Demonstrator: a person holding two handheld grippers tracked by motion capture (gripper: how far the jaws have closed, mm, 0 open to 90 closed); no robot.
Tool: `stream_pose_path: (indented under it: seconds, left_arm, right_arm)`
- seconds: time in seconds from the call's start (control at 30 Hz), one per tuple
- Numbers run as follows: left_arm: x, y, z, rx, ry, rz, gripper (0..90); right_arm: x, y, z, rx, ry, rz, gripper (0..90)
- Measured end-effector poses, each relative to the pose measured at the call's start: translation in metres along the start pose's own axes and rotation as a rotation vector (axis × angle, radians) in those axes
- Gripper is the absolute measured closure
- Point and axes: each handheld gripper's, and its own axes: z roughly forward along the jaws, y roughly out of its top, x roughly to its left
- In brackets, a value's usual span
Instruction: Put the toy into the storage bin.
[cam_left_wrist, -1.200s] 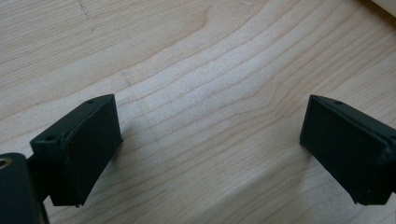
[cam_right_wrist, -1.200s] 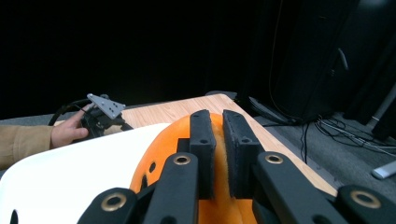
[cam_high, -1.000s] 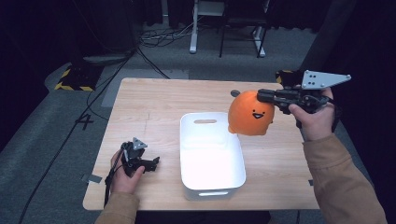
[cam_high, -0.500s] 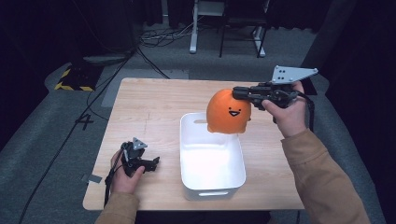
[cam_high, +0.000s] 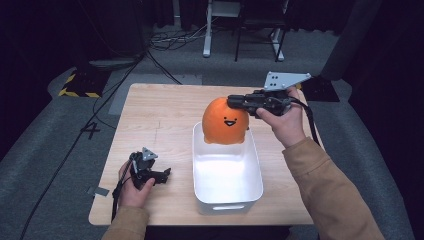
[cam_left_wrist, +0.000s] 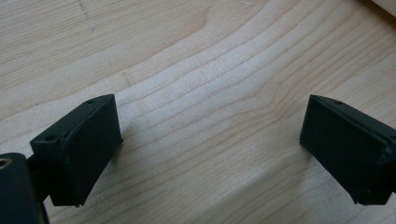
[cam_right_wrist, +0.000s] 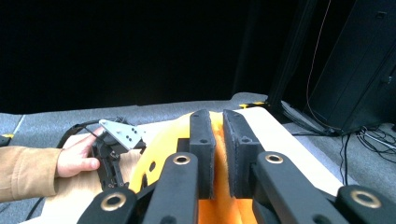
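The right tongs (cam_high: 235, 101) pinch the top of an orange toy (cam_high: 225, 121) hanging over the white bin (cam_high: 227, 192), where a slipping fold could drop it outside; the left tongs (cam_high: 165, 173) rest open on the surface (cam_high: 165, 110).

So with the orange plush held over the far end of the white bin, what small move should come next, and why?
Probably lower it. The right hand-held gripper is shut on the top of the orange smiley plush toy, which hangs above the far end of the white bin. The bin looks empty, so a short descent before opening seems sensible.
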Motion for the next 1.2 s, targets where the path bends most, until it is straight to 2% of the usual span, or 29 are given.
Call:
stream_pose_path:
  seconds: [0.27, 0.43, 0.9, 1.0, 1.2]
  left_arm:
    - [0.0, 0.0, 0.0, 0.0, 0.001, 0.0, 5.5]
    - [0.0, 0.0, 0.0, 0.0, 0.0, 0.0, 5.5]
    - [-0.001, 0.0, 0.0, -0.001, -0.001, -0.004, 5.6]
    - [0.0, 0.0, 0.0, 0.0, -0.002, -0.004, 5.6]
    - [-0.001, 0.0, 0.0, -0.002, 0.0, -0.004, 5.6]
  right_arm:
    - [0.006, -0.007, 0.021, 0.034, 0.014, -0.01, 83.1]
    - [0.01, -0.015, 0.028, 0.039, 0.023, 0.004, 83.0]
    - [0.025, -0.038, 0.057, 0.191, 0.012, -0.023, 82.9]
    - [0.025, -0.041, 0.06, 0.207, 0.013, -0.025, 82.9]
    - [0.016, -0.057, 0.065, 0.258, 0.011, 0.017, 82.6]
